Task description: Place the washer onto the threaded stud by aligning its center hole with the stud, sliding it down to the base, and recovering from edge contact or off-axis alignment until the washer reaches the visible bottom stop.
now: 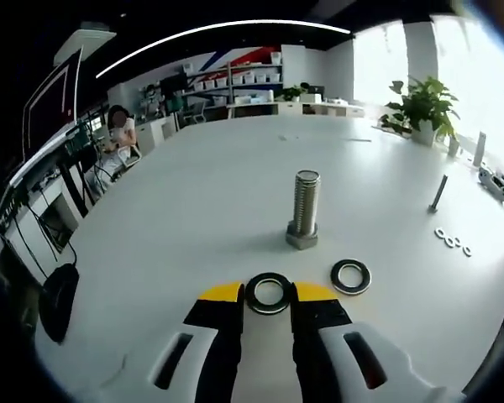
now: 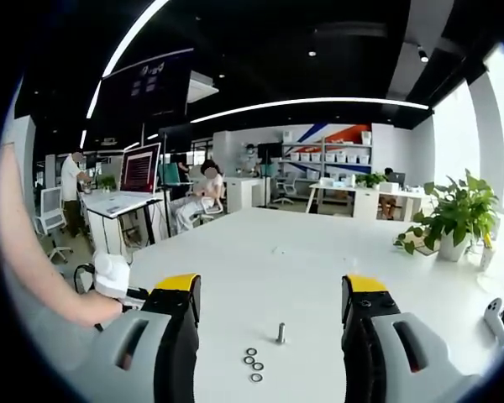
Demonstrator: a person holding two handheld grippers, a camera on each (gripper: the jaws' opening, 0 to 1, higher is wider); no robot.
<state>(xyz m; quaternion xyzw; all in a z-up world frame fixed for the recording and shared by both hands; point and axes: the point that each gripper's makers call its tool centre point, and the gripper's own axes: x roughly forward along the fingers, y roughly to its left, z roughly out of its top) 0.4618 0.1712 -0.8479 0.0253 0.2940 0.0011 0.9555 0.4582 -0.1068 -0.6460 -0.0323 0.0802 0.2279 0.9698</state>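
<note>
A steel threaded stud (image 1: 303, 210) stands upright on its hex base on the white table (image 1: 193, 210), in the left gripper view. My left gripper (image 1: 269, 294) sits just in front of it, low at the table. Its yellow-tipped jaws touch both sides of a dark-rimmed washer (image 1: 269, 293), which lies flat between them. A second, similar washer (image 1: 351, 276) rests on the table to the right of the stud's base. In the right gripper view my right gripper (image 2: 270, 294) is held above the table, wide open, with nothing between its jaws.
A thin bolt (image 1: 438, 193) (image 2: 280, 332) stands beside several small washers (image 1: 454, 242) (image 2: 252, 363) further right. A potted plant (image 1: 422, 105) and a tool (image 1: 497, 185) sit at the table's right edge. A person's arm (image 2: 34, 285) shows at the left.
</note>
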